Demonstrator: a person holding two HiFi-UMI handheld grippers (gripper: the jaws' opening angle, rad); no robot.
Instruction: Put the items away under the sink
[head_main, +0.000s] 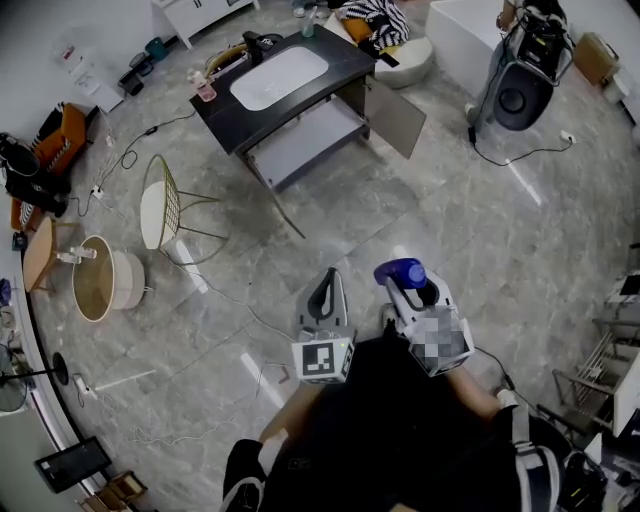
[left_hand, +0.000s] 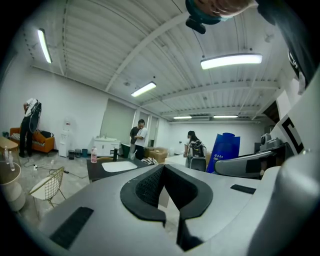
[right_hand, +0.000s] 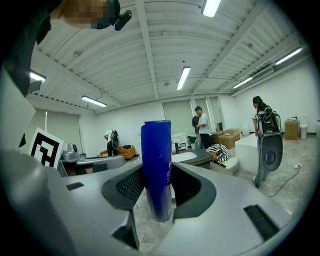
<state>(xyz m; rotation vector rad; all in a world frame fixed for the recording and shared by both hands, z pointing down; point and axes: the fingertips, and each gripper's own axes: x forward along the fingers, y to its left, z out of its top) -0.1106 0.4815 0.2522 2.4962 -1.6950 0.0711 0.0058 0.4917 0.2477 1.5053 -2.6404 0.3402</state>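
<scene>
While marble floor (head_main: 450, 210) is stretching toward the sink cabinet (head_main: 345, 52), chair (head_main: 160, 210) left of it, right gripper (head_main: 402, 288) is pinching blue bottle (head_main: 400, 270), left gripper (head_main: 326, 287) sitting closed.

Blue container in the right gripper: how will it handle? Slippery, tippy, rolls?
The blue container looks smooth and glossy, so it may slide down between the pads under a light grip. It is tall, narrow and held in its lower half, so it probably tips easily when set down. With its round sides, it likely rolls if laid flat.
</scene>
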